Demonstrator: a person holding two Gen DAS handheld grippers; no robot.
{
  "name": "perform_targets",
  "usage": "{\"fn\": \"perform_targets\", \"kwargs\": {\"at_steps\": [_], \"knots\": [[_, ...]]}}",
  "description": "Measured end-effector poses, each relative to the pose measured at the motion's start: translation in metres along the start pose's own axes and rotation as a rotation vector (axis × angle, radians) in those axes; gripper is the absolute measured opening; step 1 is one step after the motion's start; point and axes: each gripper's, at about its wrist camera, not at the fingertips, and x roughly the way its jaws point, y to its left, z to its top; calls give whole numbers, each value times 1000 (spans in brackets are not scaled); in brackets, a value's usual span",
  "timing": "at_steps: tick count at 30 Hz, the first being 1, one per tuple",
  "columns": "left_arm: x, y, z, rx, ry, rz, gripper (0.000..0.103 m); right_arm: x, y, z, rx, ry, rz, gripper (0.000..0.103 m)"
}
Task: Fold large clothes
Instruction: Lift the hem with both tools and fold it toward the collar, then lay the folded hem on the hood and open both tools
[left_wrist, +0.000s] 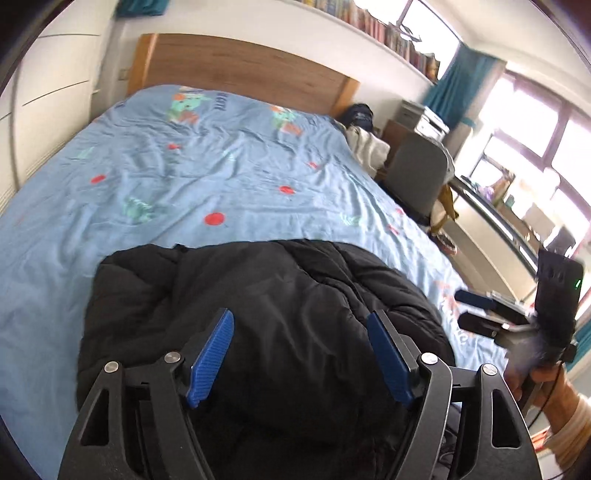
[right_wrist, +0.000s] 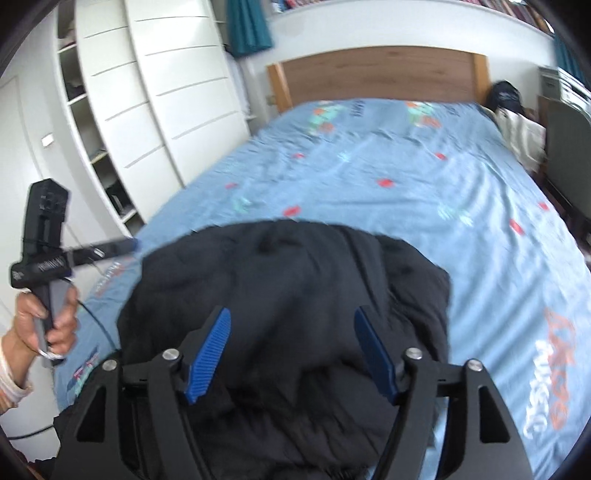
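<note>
Black and quilted, the puffy jacket (left_wrist: 258, 317) lay bunched in a mound at the foot of the bed (left_wrist: 184, 177), on a pale blue sheet (right_wrist: 424, 206) printed with red dots and cartoon figures. Seen from the left wrist, the left tongs (left_wrist: 299, 354) hung above the jacket with their blue pads (left_wrist: 210, 358) well apart and nothing between them. The right wrist view showed the same for the right tongs (right_wrist: 291, 354): ribbed blue pads (right_wrist: 208, 356) spread wide over the dark fabric, gripping nothing. Whether either pair touched the cloth could not be told.

Each view also caught the other tool off to the side. The right tongs appeared at the right edge of the left view, held in a hand (left_wrist: 546, 384), with their fingers close together as seen from that angle. In the right view a hand (right_wrist: 51, 325) held the left tool beside the bed's left edge.

A wooden headboard (left_wrist: 236, 70) stood at the far end of the bed, with a white wardrobe (right_wrist: 155, 103) to its left.
</note>
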Motion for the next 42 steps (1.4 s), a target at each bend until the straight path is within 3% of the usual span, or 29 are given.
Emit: {"fn": "perform_targets", "kwargs": {"at_steps": [4,7,13,22,27,29,33,35,38,42], "knots": [[41,7,-24,52,69,98,74,40,6,-2,-24,48,40,71],[58,15,-48,93,86,145,74,74,-3,-25,-34,134,-4,71],[74,25,-72,123,77,146,74,96,-22,-61,-31,167,-13,72],[85,25,-90,145,47,179,74,103,-21,-81,-61,150,-54,72],[79,20,-99,146,22,196,74,97,-15,-90,-61,133,-75,72],[79,17,-99,156,57,213,74,94,-14,-92,-47,148,-89,72],[72,7,-85,164,205,276,74,78,-8,-87,44,253,-154,72],[55,-1,-77,154,248,302,74,60,-1,-85,90,300,-194,72],[12,-13,-80,139,208,342,74,23,16,-90,91,292,-220,72],[-48,-29,-114,97,173,413,75,-36,40,-116,79,262,-227,72]]}}
